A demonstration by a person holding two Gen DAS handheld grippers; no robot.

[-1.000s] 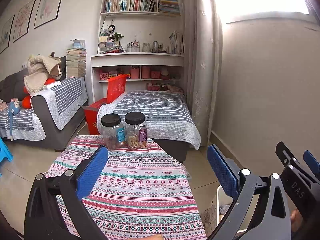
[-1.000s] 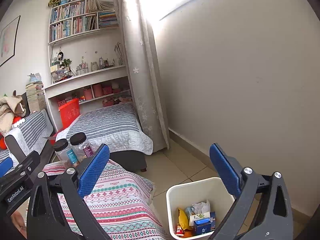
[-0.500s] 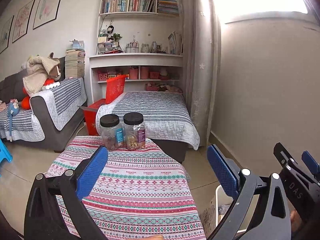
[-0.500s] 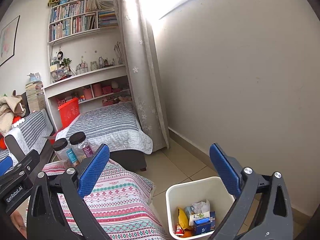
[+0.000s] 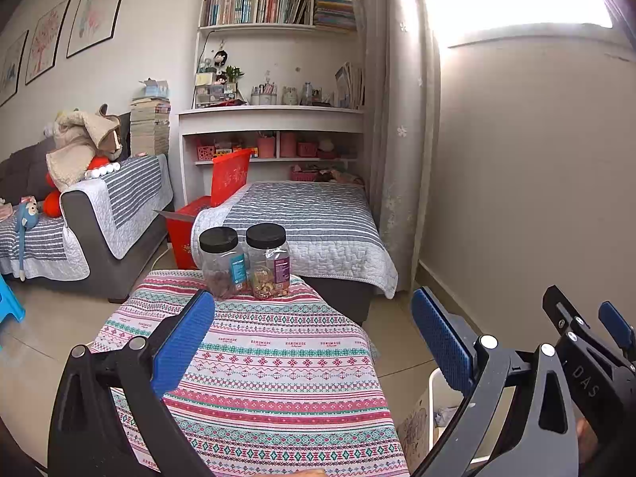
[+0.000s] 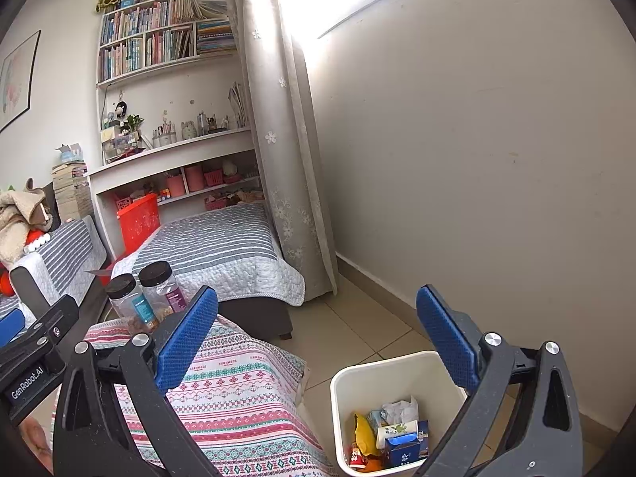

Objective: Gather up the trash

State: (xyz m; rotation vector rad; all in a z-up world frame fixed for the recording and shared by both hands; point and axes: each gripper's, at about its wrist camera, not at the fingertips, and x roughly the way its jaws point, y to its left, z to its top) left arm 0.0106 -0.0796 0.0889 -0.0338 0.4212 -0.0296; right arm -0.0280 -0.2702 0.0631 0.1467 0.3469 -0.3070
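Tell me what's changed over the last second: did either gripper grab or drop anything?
Nothing was grabbed or dropped. Both the left gripper and the right gripper stay open and empty, and the views barely drift. The two jars remain on the patterned tablecloth, and the trash stays in the white bin.

At the lower centre of the left wrist view, the tablecloth (image 5: 274, 369) runs in bands of pink, red, teal and white with small diamond and flower motifs. On its far edge stand two clear jars (image 5: 244, 262) with black lids, one labelled teal, the other purple. Above them the bed quilt (image 5: 306, 214) is grey with white stripes, beside a red bin (image 5: 230, 173) (bright, with a faint pale print). At the lower right of the right wrist view, the trash bin (image 6: 357, 381) is cream-white, holding yellow, blue, white and red wrappers (image 6: 391, 433). Both grippers' pads (image 6: 187, 338) are blue on black frames.
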